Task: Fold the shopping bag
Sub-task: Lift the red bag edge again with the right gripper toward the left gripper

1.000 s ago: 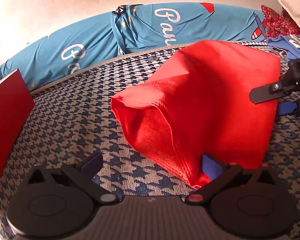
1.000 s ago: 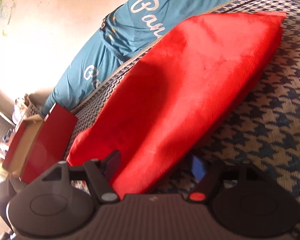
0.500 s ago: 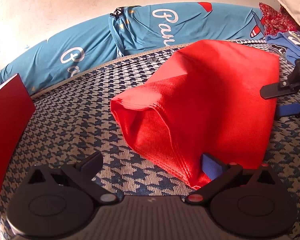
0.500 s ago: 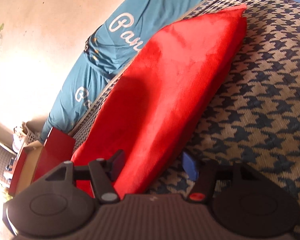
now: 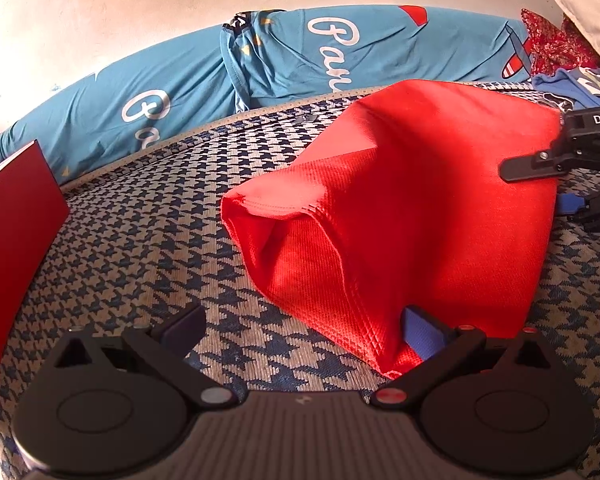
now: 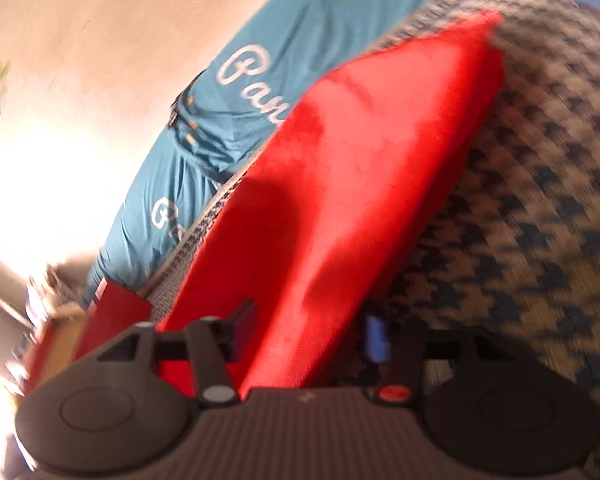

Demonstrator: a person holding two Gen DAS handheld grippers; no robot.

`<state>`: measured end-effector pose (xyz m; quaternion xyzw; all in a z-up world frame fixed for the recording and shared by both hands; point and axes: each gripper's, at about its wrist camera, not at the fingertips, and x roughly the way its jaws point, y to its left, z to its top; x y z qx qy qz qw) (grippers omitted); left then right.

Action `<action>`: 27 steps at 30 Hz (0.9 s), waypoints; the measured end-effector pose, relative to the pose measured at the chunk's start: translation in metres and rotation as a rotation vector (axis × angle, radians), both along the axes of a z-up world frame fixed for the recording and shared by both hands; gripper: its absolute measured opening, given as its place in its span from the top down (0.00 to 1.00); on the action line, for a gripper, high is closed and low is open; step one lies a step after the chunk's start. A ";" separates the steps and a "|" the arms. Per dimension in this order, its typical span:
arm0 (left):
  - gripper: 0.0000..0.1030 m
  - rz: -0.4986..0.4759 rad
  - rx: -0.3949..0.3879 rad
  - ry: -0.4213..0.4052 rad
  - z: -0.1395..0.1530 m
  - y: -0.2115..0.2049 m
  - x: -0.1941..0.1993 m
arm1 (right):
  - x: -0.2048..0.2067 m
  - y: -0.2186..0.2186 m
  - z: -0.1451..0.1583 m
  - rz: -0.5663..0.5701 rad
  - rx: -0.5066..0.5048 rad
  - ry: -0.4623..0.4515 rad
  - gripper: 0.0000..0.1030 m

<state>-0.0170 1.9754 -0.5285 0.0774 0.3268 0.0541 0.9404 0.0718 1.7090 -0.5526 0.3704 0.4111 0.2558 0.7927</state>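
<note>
Red non-woven fabric fills the gap of the right gripper [image 6: 308, 336]: its jaws have just been closing on the right-hand edge of the shopping bag [image 5: 412, 216], and the cloth sits between them, though blur hides whether the pads already press it. From this gripper the bag runs away as one long band toward the far left, so its long axis lies almost in line with the fingers.

The left gripper [image 5: 300, 328] stands wide open at the bag's near end; only its blue right-hand pad [image 5: 424, 330] is tucked against the near corner, the other finger over bare cover. The bag's open mouth [image 5: 284, 216] gapes toward the left.

The bag lies on a bed cover [image 5: 140, 272] of blue houndstooth. Beyond it, along the wall, lies a blue bolster [image 5: 292, 56]; a dark red box [image 5: 12, 232] lies at the left.

The right hand looks the nearer to a usable hold for the next fold.
</note>
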 end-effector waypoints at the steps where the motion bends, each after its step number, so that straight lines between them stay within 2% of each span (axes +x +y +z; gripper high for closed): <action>1: 0.00 0.000 0.002 0.001 0.000 0.000 0.001 | -0.002 0.000 -0.002 0.007 0.010 0.012 0.72; 5: 0.00 0.001 0.009 -0.001 -0.001 0.002 0.004 | -0.005 0.006 -0.005 0.020 0.008 0.010 0.69; 9: 0.00 0.001 0.012 -0.004 -0.002 0.003 0.005 | 0.012 0.017 -0.006 0.055 0.048 0.000 0.66; 10: 0.00 0.001 0.013 -0.005 -0.002 0.003 0.005 | 0.013 0.021 -0.005 0.066 0.029 -0.013 0.66; 14: 0.00 0.005 0.010 -0.004 -0.003 0.002 0.005 | 0.012 0.038 0.003 0.092 -0.113 -0.084 0.83; 17: 0.00 0.013 0.018 -0.005 -0.003 -0.002 0.004 | 0.011 0.045 0.014 0.129 -0.183 -0.146 0.90; 21: 0.00 0.022 0.033 -0.003 -0.002 -0.012 0.001 | 0.009 0.050 0.026 0.195 -0.271 -0.208 0.92; 27: 0.00 -0.046 0.064 0.009 0.002 -0.040 -0.004 | 0.019 0.040 0.042 0.306 -0.335 -0.242 0.93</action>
